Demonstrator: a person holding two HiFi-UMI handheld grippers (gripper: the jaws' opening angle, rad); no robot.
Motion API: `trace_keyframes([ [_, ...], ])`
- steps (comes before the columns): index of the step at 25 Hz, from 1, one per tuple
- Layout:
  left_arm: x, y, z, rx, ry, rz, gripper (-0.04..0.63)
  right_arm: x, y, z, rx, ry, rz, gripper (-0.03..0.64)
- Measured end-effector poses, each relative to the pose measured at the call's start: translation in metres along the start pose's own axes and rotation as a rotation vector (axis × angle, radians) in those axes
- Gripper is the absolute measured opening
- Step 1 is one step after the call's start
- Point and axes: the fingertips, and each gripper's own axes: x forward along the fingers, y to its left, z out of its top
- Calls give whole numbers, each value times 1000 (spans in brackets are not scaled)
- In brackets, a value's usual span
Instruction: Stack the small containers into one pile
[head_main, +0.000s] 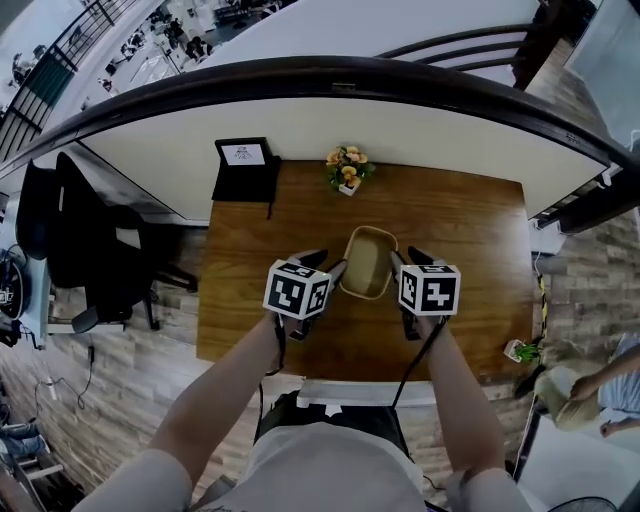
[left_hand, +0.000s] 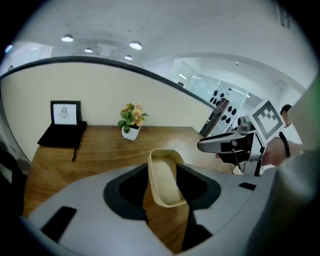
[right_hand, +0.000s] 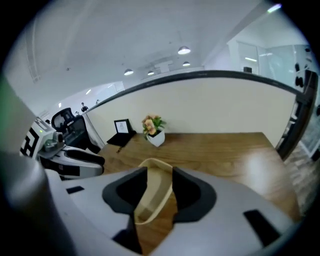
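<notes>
One container (head_main: 367, 265) rests centred on the table (head_main: 470, 230) between left tool (head_main: 326, 266) and right tool (head_main: 407, 259), both spread, edges distant.

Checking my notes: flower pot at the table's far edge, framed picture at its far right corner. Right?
No: the framed picture stands at the far left corner, as the head view shows. The flower pot is at the far edge of the table.

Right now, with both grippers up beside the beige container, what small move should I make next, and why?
Probably draw both grippers straight back, clear of the container. It is the only container showing on the table, and the left gripper and right gripper flank its rim with jaws apart, seemingly not pressing it. How many are nested inside I can't tell.
</notes>
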Motion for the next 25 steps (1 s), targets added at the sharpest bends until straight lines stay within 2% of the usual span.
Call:
trace_keyframes([
  [4, -36, -13, 39, 105, -103, 12, 183, -53, 15, 39, -21, -129, 43, 127],
  [9, -95, -36, 88, 193, -254, 20, 172, -126, 36, 83, -105, -289, 57, 114],
  [15, -163, -73, 127, 368, -403, 45, 152, -203, 60, 118, -163, -450, 76, 98],
  [20, -210, -96, 142, 398, -511, 40, 133, -256, 83, 135, -202, -562, 101, 84],
  [25, -245, -112, 145, 429, -573, 45, 118, -295, 105, 137, -257, -630, 120, 78],
])
